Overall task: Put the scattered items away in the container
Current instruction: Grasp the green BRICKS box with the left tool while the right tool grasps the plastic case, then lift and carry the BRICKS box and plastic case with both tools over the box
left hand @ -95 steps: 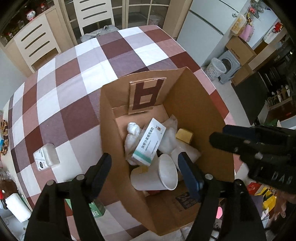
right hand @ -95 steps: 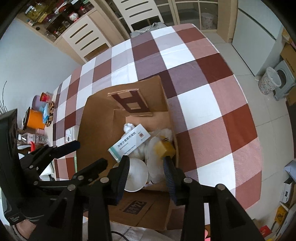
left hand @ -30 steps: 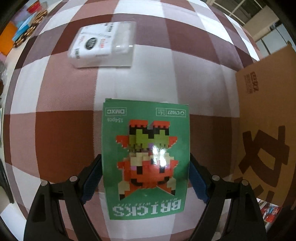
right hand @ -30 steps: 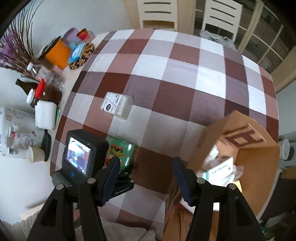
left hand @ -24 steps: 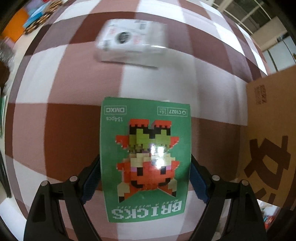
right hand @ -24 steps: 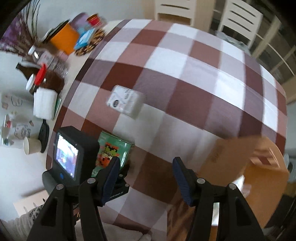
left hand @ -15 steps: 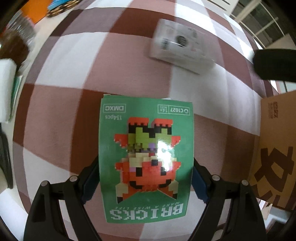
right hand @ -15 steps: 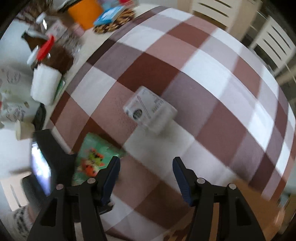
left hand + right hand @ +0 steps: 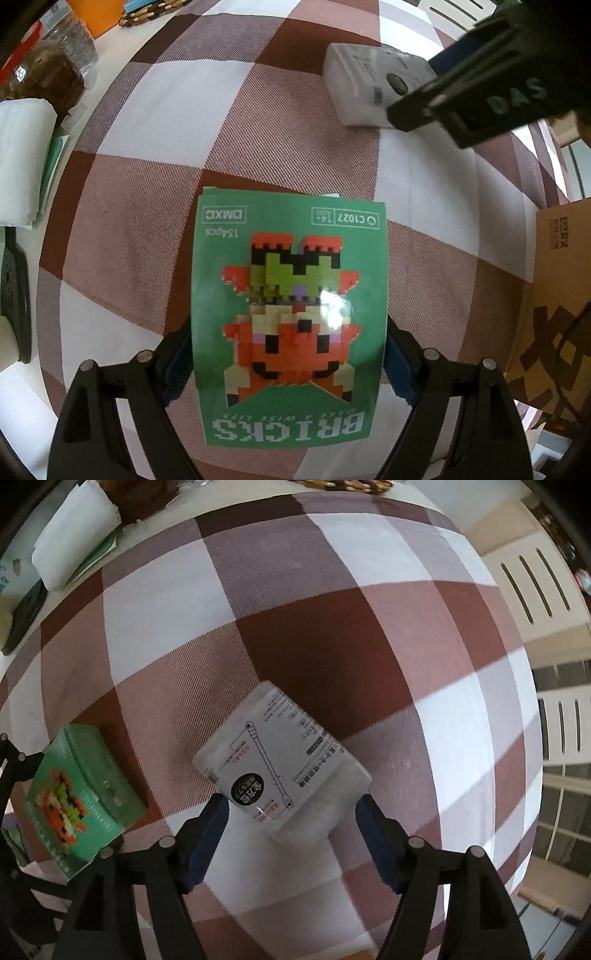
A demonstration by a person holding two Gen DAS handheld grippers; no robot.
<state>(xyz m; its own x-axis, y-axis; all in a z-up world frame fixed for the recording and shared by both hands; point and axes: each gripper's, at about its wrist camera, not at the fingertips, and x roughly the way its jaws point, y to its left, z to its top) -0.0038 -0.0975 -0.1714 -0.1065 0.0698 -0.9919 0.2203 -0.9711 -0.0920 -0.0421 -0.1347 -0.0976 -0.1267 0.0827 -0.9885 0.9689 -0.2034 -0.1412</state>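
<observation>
A green cardboard bricks box (image 9: 290, 317) shows an orange-red, yellow-green pixel figure. The white plastic swab pack (image 9: 282, 760) bears a black round label. The woven tablecloth (image 9: 332, 635) is checked brown, mauve and white.

Cardboard box (image 9: 554, 306) cut by frame edge; swab pack (image 9: 364, 86) partly behind right gripper (image 9: 291, 825).

The right gripper (image 9: 290, 821) straddles a clear cotton swab box (image 9: 280, 764) on the checkered tablecloth (image 9: 332, 635), jaws apart, green bricks box (image 9: 83, 797) nearby.
</observation>
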